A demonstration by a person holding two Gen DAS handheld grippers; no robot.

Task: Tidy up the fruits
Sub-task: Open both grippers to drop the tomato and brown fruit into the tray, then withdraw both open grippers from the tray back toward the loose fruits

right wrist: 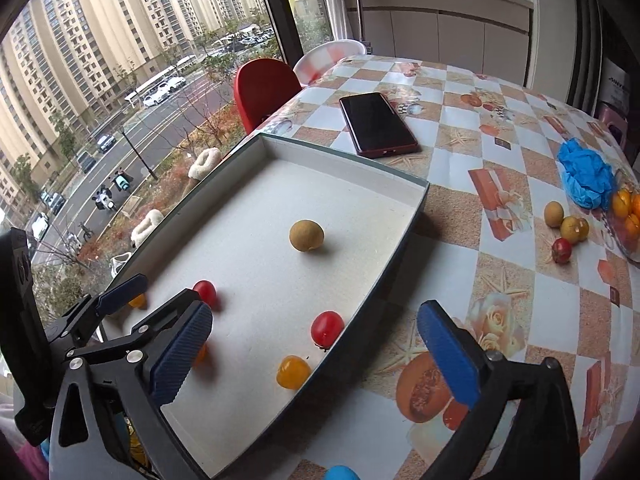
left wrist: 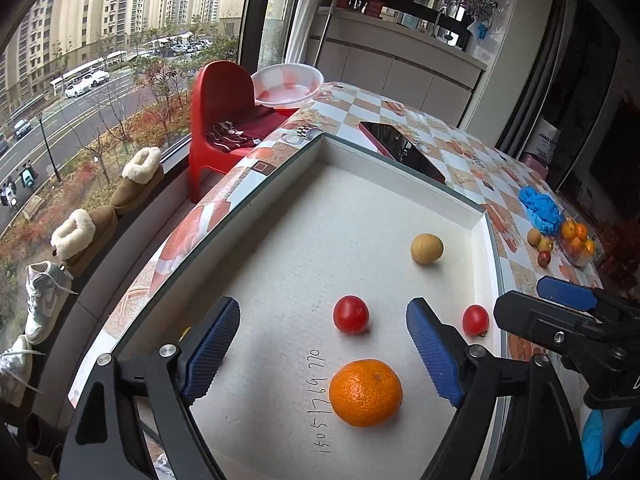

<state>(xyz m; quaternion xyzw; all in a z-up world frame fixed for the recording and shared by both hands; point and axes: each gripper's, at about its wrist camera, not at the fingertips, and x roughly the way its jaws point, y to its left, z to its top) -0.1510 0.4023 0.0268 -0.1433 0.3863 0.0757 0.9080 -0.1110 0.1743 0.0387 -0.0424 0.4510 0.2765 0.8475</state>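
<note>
A shallow white tray (left wrist: 280, 240) lies on the table and shows in both views (right wrist: 224, 216). In it are an orange mandarin (left wrist: 365, 393), two red cherry tomatoes (left wrist: 351, 314) (left wrist: 475, 319), a brown longan (left wrist: 427, 248) and, in the right wrist view, a yellow tomato (right wrist: 293, 371). My left gripper (left wrist: 323, 346) is open and empty just above the tray, with the mandarin and one tomato between its fingers. My right gripper (right wrist: 316, 358) is open and empty over the tray's right rim. Loose fruits (right wrist: 564, 228) and a bowl of oranges (right wrist: 628, 216) sit far right.
A dark phone (right wrist: 378, 124) lies on the checkered tablecloth (right wrist: 500, 280) beyond the tray. A crumpled blue glove (right wrist: 584, 172) lies by the fruit bowl. A red chair (left wrist: 220, 120) and a white basin (left wrist: 288, 84) stand at the table's far left by the window.
</note>
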